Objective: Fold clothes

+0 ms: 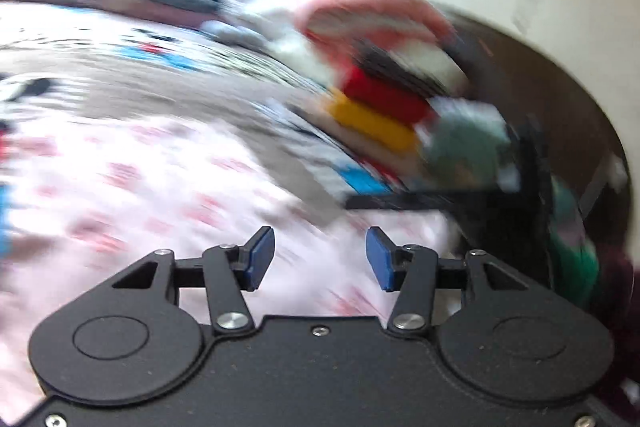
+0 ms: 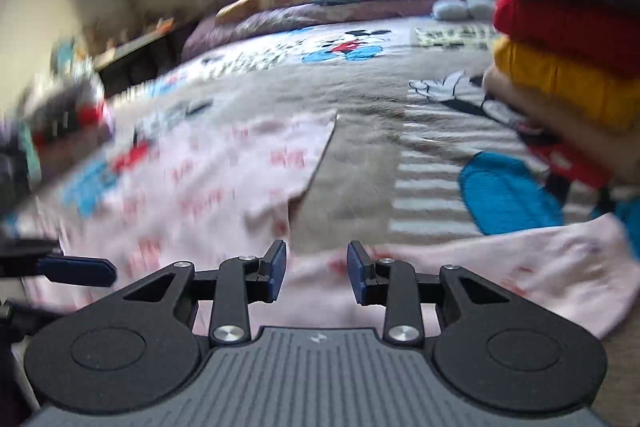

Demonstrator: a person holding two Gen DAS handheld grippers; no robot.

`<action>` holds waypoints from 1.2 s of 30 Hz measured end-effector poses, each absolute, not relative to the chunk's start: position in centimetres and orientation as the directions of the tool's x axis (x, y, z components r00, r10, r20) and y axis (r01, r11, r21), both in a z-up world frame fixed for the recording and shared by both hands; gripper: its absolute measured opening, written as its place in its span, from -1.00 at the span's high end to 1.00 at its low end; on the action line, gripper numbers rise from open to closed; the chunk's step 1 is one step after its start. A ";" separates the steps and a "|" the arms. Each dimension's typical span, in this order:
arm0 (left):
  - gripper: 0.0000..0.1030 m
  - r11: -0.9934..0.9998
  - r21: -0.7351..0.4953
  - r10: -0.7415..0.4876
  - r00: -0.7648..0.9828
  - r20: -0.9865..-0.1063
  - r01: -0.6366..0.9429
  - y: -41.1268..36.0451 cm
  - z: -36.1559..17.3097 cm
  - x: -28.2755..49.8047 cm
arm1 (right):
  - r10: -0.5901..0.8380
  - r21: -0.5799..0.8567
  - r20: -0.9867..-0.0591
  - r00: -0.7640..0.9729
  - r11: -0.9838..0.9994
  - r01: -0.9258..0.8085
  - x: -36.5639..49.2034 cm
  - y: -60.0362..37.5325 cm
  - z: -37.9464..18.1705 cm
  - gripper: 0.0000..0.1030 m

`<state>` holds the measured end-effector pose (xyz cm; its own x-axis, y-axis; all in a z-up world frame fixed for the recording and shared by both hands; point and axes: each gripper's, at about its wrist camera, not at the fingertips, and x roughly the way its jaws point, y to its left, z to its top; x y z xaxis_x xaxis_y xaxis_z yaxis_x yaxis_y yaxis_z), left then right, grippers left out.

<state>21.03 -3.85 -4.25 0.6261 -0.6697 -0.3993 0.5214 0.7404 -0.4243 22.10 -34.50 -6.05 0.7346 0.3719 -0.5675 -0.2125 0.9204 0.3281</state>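
Now your pink printed garment (image 2: pixel 224 179) lies flat on the cartoon blanket (image 2: pixel 360 99), long axis running left-right, while your left gripper (image 1: pixel 320 259) and right gripper (image 2: pixel 316 271) hover spread, pinching nothing.

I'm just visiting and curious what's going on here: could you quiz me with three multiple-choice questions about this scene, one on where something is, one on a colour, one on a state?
1. Where does the pink printed garment lie?
A. on the cartoon bedspread
B. on a chair
C. in a basket

2. In the folded stack, which colour sits directly above the yellow piece?
A. green
B. red
C. white

3. How do the right gripper and left gripper stand?
A. both clamped on cloth
B. one holding a hanger
C. both open, holding nothing

Answers: 1 A, it is spread flat on the bedspread. 2 B, red rests on yellow. 3 C, a clear gap shows between each pair of pads.
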 end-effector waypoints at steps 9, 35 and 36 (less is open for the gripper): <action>0.04 0.880 -0.431 -0.396 0.811 -0.431 0.201 6.7 -1.6 30.0 | 0.428 0.405 -0.601 0.675 0.891 -0.204 33.8 -32.3 -5.0 0.32; 1.00 0.856 -0.507 -0.408 0.732 -0.545 0.101 10.9 -7.7 40.6 | 0.492 0.589 -0.421 0.763 0.787 -0.182 42.7 -33.1 -10.2 0.84; 1.00 0.867 -0.493 -0.388 0.726 -0.568 0.078 10.9 -8.2 40.8 | 0.477 0.573 -0.450 0.755 0.803 -0.165 43.0 -33.0 -10.7 0.84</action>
<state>40.76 10.93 -8.20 0.7256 -0.3884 -0.5680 0.0780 0.8666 -0.4929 43.01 -33.03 -10.72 0.7550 0.4769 -0.4501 -0.1654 0.8027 0.5731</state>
